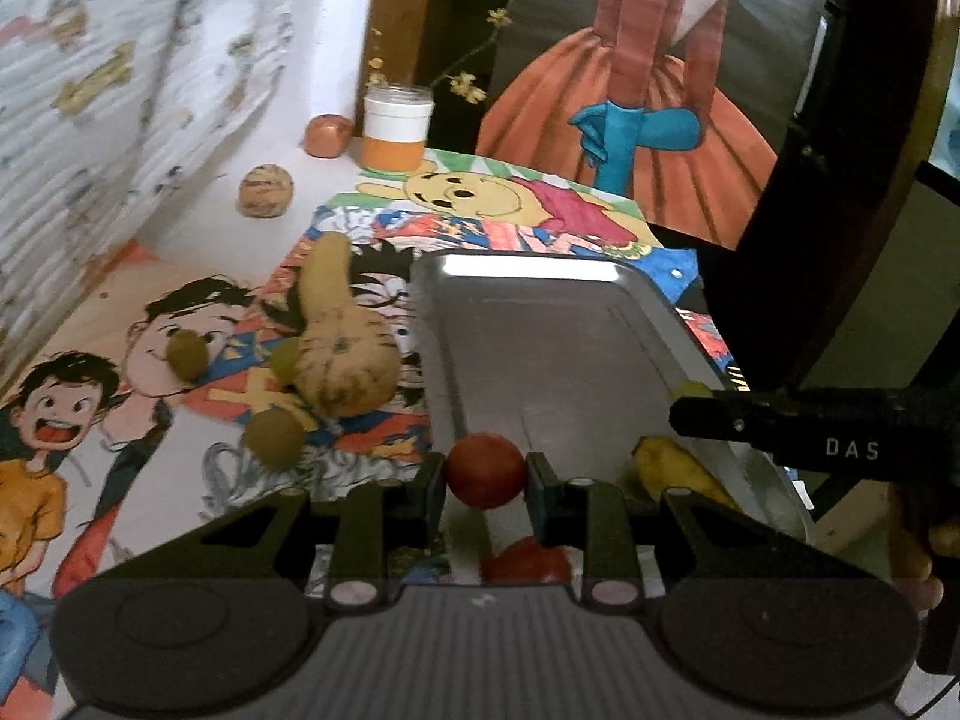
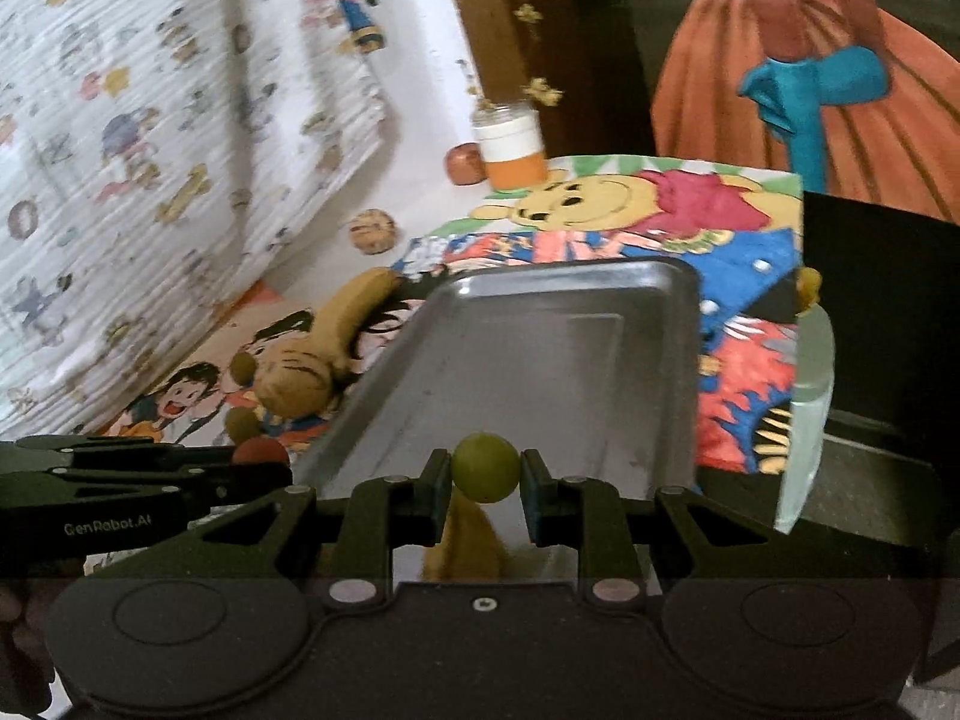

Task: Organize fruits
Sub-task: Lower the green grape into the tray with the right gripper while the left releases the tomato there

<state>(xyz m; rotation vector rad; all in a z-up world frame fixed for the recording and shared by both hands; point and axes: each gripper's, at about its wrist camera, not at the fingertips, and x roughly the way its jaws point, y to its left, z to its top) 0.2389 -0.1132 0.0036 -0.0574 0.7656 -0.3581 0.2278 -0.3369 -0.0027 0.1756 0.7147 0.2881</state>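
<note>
Left gripper (image 1: pixel 485 474) clamped on red fruit (image 1: pixel 485 469), over near end of metal tray (image 1: pixel 540 324). Right gripper (image 2: pixel 485 469) clamped on green grape (image 2: pixel 485 467), same tray end.

The white tabletop (image 1: pixel 198 228) carries overlapping colourful cartoon-printed paper sheets (image 1: pixel 540 204); on these sheets rests a rectangular shiny metal tray (image 1: pixel 540 324), and beside its left edge lies a tan, striped, long-necked gourd (image 1: pixel 339 348) with three small olive-green round fruits (image 1: pixel 186 354) close around it; on the bare white surface farther back stand a brown-streaked round walnut-like ball (image 1: pixel 266 190), a small reddish-orange apple-shaped fruit (image 1: pixel 327 135) and an orange-and-white jar (image 1: pixel 397 129).
</note>
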